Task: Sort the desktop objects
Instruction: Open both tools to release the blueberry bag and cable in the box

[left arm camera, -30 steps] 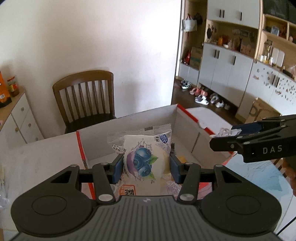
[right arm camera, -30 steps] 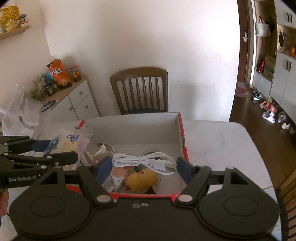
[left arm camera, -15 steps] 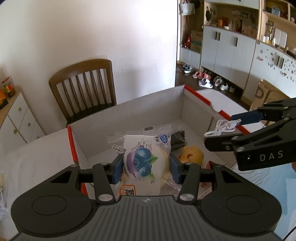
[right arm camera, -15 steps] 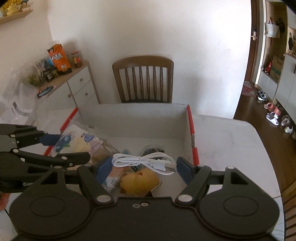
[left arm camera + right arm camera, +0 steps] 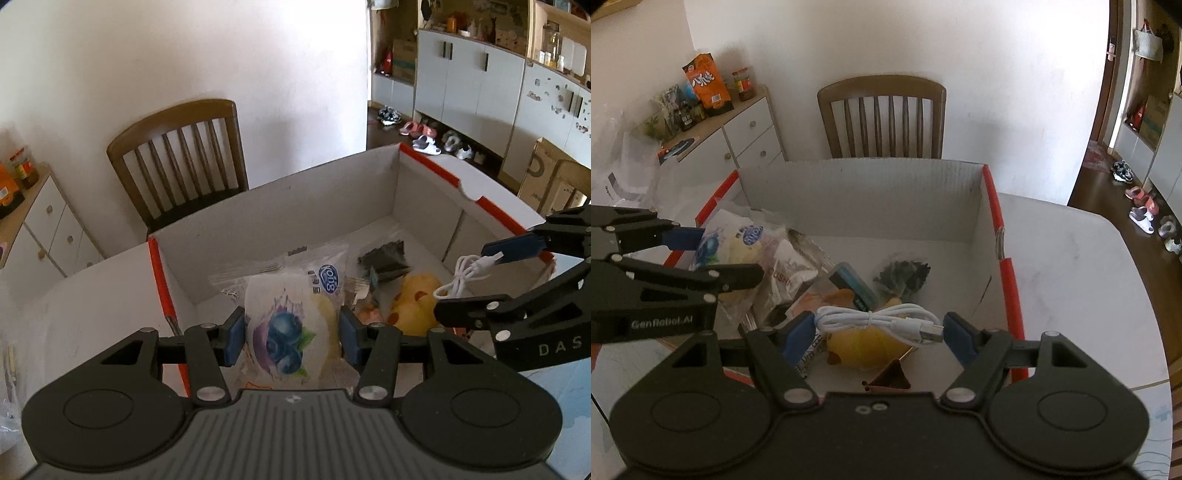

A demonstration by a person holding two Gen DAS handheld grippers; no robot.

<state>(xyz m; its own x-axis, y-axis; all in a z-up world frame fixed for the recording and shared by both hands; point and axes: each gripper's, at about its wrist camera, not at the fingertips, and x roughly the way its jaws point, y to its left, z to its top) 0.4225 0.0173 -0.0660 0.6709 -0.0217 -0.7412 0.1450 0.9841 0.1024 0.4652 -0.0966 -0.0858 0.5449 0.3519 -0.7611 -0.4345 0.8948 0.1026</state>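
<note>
Left tongs [image 5: 291,334] pinch a clear-wrapped bun packet printed with blueberries [image 5: 291,321] between blue pads, hanging over the near left end of the open white cardboard box with red rim [image 5: 428,162]; right tongs [image 5: 879,334] pinch a coiled white USB cable bundle [image 5: 879,317] end to end, above the box's near middle; the box sits on the pale marble-look counter [image 5: 1071,258].

Left view alone shows the white cupboard wall with shoes on the dark floor [image 5: 424,133], and the right tongs from the side, marked "DAS"; right view alone shows the low white drawer cabinet [image 5: 746,136] bearing an orange snack bag [image 5: 707,85] and a jar, a blue rectangular pack [image 5: 853,284] in the box, and the left tongs from the side, marked "GenRobot.AI".

Both views show the brown slatted wooden chair [image 5: 882,114] behind the box, the yellow soft toy [image 5: 864,343] and a dark crinkled packet [image 5: 903,277] on the box floor.

Packet's blue oval badge reads roughly "Yong"; a crumpled pale wrapper [image 5: 783,277] shows "USH"; the orange bag's lettering is too small to read.
</note>
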